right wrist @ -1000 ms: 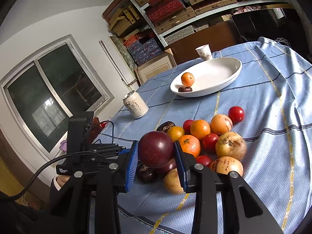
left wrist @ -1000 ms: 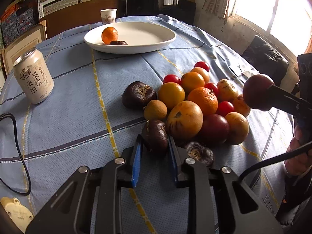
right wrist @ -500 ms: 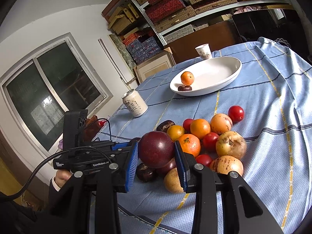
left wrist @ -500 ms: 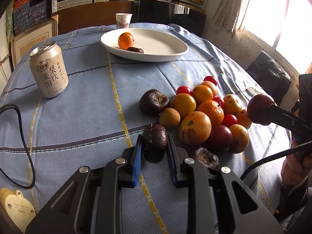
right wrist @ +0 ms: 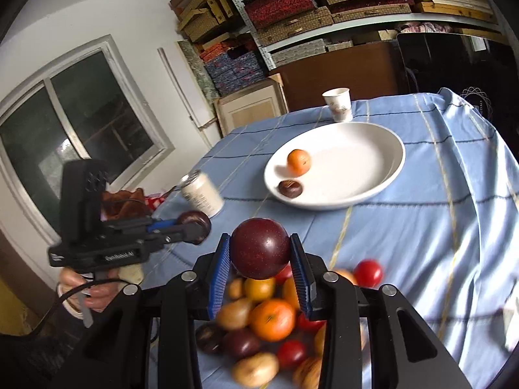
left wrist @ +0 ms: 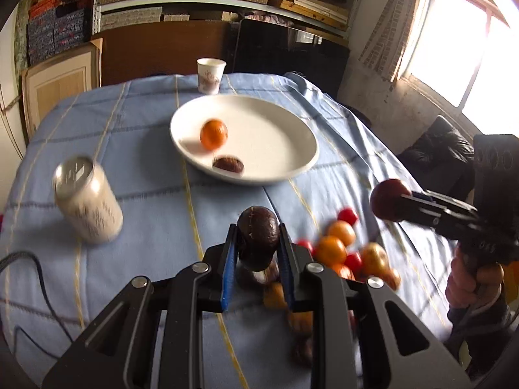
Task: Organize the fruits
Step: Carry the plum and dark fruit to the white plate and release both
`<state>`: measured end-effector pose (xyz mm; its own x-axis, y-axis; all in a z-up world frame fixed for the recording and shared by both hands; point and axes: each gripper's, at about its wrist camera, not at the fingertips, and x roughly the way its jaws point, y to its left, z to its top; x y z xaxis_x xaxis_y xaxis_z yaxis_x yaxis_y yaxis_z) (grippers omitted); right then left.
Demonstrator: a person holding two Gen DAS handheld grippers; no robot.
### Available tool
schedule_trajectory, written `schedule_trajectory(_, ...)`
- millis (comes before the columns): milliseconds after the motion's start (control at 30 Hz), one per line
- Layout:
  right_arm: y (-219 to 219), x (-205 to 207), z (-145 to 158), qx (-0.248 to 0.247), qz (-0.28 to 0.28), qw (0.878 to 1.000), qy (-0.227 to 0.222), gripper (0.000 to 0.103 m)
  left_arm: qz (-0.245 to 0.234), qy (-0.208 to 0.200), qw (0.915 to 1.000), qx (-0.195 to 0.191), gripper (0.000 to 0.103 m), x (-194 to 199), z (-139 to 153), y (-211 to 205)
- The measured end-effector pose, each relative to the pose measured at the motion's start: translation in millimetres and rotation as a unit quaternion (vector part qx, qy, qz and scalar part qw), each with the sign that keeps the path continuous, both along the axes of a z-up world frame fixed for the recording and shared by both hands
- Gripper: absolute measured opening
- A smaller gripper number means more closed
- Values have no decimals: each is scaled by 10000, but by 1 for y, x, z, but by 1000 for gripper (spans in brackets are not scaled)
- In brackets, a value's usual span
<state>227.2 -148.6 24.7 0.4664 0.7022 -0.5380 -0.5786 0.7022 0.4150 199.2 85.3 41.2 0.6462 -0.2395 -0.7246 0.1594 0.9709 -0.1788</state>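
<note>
My left gripper (left wrist: 258,243) is shut on a dark brown wrinkled fruit (left wrist: 258,231), lifted above the blue cloth. My right gripper (right wrist: 260,253) is shut on a dark red plum (right wrist: 260,247), also held in the air; the plum (left wrist: 389,199) shows at the right of the left wrist view. The left gripper (right wrist: 194,227) appears at the left of the right wrist view. Below both lies a pile of fruit (right wrist: 272,319): oranges, red tomatoes, brown and yellow fruits. Farther back stands a white plate (left wrist: 282,149) with an orange (left wrist: 213,134) and a dark brown fruit (left wrist: 228,164) on it.
A white drink can (left wrist: 87,199) stands left of the plate, a paper cup (left wrist: 210,74) behind it. A black cable (left wrist: 29,288) trails over the cloth at the left. Shelves of boxes and windows surround the round table (right wrist: 421,227).
Both grippers have risen and advanced toward the plate. The dark brown fruit has come up off the cloth in the left gripper; the pile now lies below and behind the fingertips.
</note>
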Motion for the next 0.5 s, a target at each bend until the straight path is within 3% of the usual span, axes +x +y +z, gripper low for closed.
schedule_trajectory(167, 8, 59, -17, 25, -230, 9988, 429, 37, 131, 149, 9998, 90, 23, 69, 1, -9)
schedule_trajectory(267, 14, 96, -28, -73, -431, 9969, 647, 37, 92, 444, 9989, 69, 23, 111, -10, -17)
schedule_trajectory(500, 34, 143, -43, -376, -422, 9956, 753, 38, 107, 649, 9977, 172, 23, 161, -25, -26)
